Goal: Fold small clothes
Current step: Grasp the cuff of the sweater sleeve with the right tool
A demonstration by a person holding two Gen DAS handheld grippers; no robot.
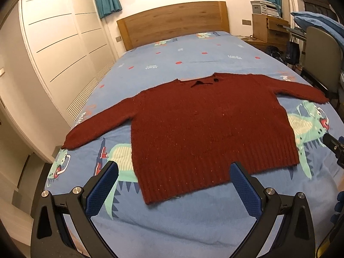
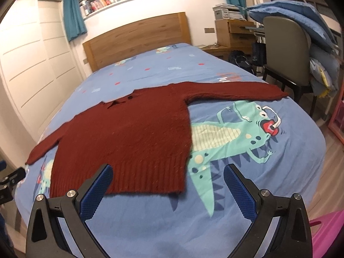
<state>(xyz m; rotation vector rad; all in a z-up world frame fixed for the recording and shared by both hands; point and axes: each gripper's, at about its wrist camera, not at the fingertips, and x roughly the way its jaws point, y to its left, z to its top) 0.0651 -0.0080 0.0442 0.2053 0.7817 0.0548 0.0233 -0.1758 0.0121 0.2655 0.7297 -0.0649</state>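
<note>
Left wrist view: the left gripper (image 1: 174,182) hangs spread and empty above the ribbed hem of the red sweater (image 1: 206,129), which lies flat with sleeves outstretched on the blue bedspread (image 1: 193,225). A likely fault is pinching bedspread with the knit, dragging both. The right gripper's tip shows at the frame's right edge.

Right wrist view: the right gripper (image 2: 167,185) is likewise spread and empty over the hem's right corner. The far sleeve reaches the bed edge near a chair (image 2: 286,49); a careless pull may slide it off. Nothing lies between the fingers and the sweater.
</note>
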